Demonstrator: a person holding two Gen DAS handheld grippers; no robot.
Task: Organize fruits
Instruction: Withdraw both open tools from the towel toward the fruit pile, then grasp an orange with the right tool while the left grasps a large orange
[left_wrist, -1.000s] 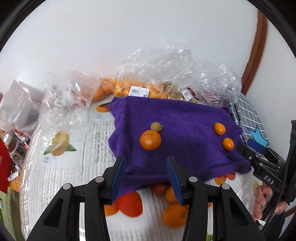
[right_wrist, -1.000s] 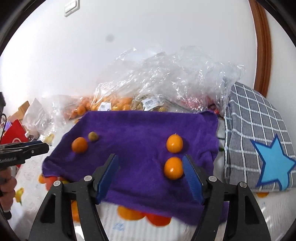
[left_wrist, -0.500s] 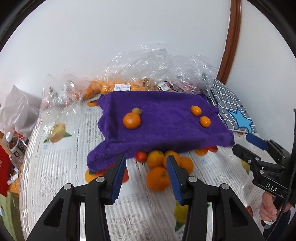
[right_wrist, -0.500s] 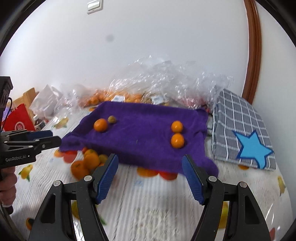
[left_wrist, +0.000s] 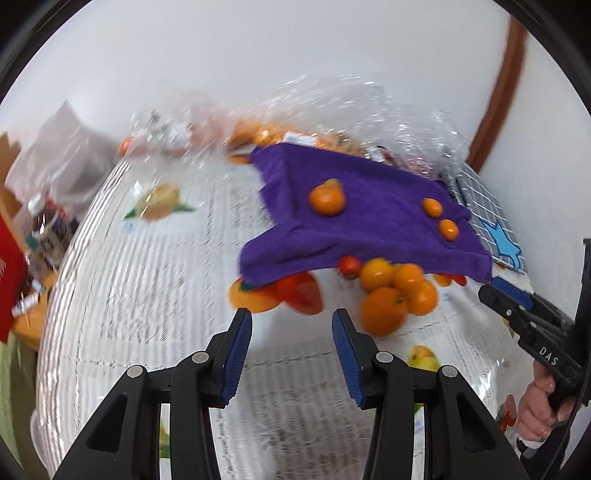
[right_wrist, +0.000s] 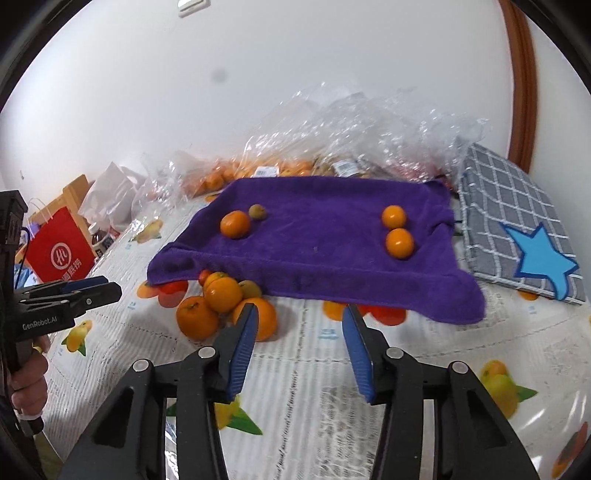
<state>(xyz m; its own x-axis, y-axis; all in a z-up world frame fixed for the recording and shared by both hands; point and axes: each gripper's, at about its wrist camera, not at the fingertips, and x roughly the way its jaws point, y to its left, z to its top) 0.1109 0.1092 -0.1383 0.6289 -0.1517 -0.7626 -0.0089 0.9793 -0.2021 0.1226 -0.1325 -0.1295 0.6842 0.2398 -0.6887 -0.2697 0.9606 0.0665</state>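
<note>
A purple towel (right_wrist: 325, 236) lies on the table and also shows in the left wrist view (left_wrist: 369, 218). On it sit an orange (right_wrist: 235, 223), a small green-brown fruit (right_wrist: 257, 212) and two small oranges (right_wrist: 399, 242). A pile of oranges (right_wrist: 221, 299) lies at the towel's front left edge; the pile (left_wrist: 391, 291) is ahead of my left gripper (left_wrist: 291, 325). My left gripper is open and empty. My right gripper (right_wrist: 297, 325) is open and empty, just short of the towel's front edge.
Clear plastic bags (right_wrist: 332, 147) with more oranges lie behind the towel by the wall. A grey checked cloth with a blue star (right_wrist: 517, 229) lies to the right. A red paper bag (right_wrist: 59, 251) stands at the left. The tablecloth (right_wrist: 310, 387) has fruit prints.
Both grippers have pulled back from the towel toward the table's front. The pile of oranges under the towel's edge has come into view. The left view has swung and is blurred.
</note>
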